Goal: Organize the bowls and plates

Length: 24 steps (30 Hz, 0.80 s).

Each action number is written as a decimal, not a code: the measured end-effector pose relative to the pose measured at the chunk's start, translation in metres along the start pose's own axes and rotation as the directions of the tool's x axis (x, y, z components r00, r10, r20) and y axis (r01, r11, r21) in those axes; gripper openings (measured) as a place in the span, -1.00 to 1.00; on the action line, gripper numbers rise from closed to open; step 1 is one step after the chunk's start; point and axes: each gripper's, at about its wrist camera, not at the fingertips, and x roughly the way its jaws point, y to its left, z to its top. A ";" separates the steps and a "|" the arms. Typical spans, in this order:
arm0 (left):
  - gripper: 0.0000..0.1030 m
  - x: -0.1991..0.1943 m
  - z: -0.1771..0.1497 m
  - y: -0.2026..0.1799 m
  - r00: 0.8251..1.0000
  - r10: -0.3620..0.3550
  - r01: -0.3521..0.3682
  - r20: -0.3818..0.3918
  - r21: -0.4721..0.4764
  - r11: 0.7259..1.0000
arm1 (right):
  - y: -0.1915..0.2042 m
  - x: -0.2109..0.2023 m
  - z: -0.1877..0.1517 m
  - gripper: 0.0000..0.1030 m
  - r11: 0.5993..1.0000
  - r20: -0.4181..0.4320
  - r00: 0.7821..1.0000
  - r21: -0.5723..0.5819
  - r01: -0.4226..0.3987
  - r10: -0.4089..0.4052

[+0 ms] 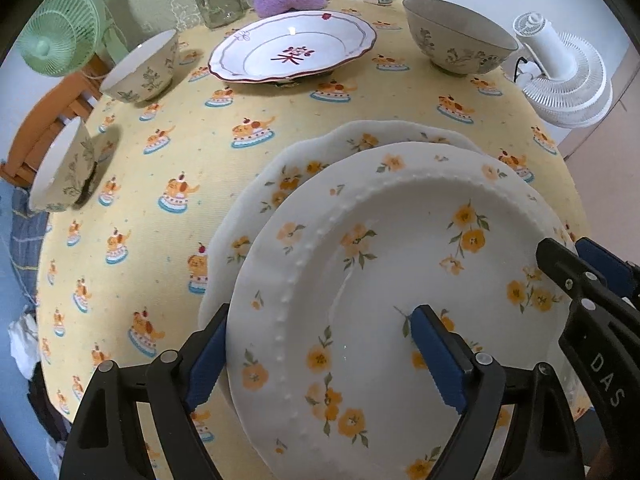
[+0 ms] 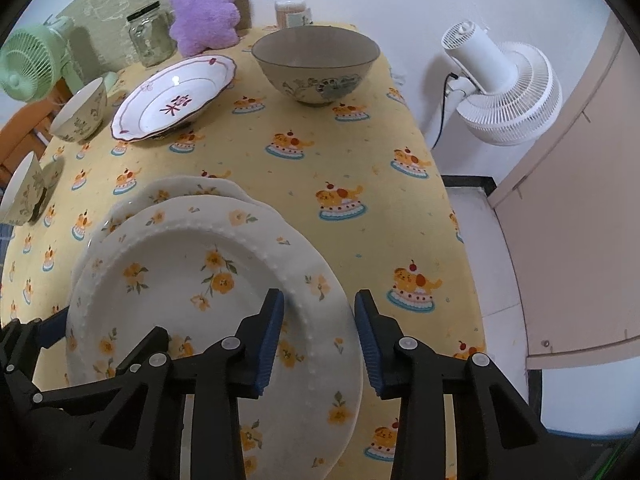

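Yellow cloth with cake-and-puppy prints covers the surface (image 2: 328, 160). Nearest the cameras, a beaded flower plate (image 1: 400, 280) lies stacked on a scalloped flower plate (image 1: 304, 160). The left gripper (image 1: 320, 352) reaches in low from the near side, its jaws spread, straddling the top plate's left rim. The right gripper (image 2: 318, 336) mirrors it, jaws apart astride the right rim. Farther back sit a red-trimmed plate (image 1: 292, 46), a large bowl (image 2: 316, 64), and two small bowls (image 1: 142, 68) at the left.
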 end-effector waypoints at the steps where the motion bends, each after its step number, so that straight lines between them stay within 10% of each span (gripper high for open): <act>1: 0.71 0.000 0.000 -0.003 0.999 0.037 -0.037 0.003 0.023 0.999 | 0.001 0.001 0.000 -0.22 1.000 -0.004 1.000 -0.001 -0.005 0.005; 24: 0.80 -0.004 0.004 0.011 0.998 -0.037 0.033 0.051 0.071 0.997 | 0.012 -0.001 -0.013 -0.25 0.997 -0.033 0.998 0.053 0.048 -0.046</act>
